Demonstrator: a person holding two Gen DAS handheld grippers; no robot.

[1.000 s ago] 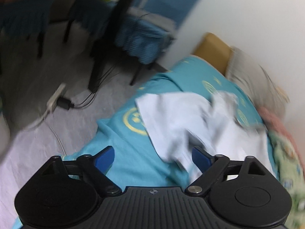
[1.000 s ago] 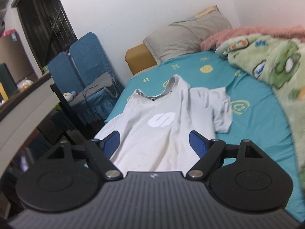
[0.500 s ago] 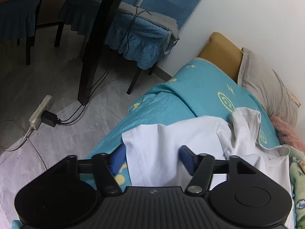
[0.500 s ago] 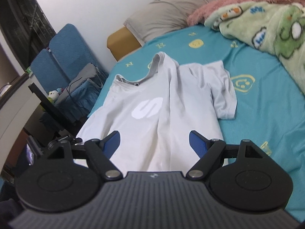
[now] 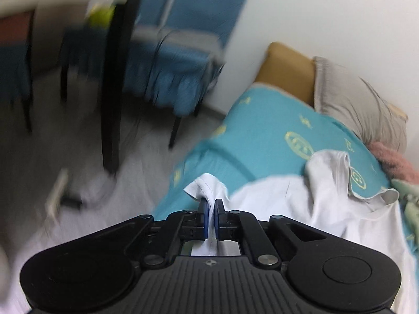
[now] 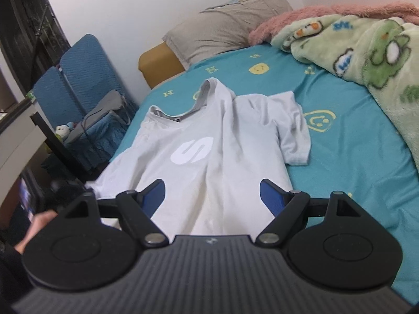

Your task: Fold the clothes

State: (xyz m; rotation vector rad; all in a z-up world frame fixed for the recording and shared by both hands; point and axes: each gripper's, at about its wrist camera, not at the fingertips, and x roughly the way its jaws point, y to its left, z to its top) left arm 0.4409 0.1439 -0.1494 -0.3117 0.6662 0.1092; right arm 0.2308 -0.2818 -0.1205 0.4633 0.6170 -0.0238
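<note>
A white T-shirt [image 6: 209, 141] with a white "S" logo and grey collar lies face up on the teal bed sheet [image 6: 348, 141], one sleeve spread to the right. In the left wrist view my left gripper [image 5: 212, 210] is shut on the edge of the T-shirt's left sleeve [image 5: 207, 185], which bunches up between the blue pads at the bed's edge. The rest of the T-shirt [image 5: 301, 204] trails to the right. My right gripper [image 6: 212, 189] is open and empty, hovering above the shirt's lower hem.
A grey pillow [image 6: 227, 23] and a tan headboard block [image 6: 157, 62] lie at the bed's head. A green and pink blanket [image 6: 366, 39] covers the right side. A blue chair [image 5: 183, 52] and a black table leg [image 5: 112, 91] stand on the floor to the left.
My left gripper has closed on the sleeve edge that lay between its open fingers half a second ago. My right gripper has stayed open above the hem.
</note>
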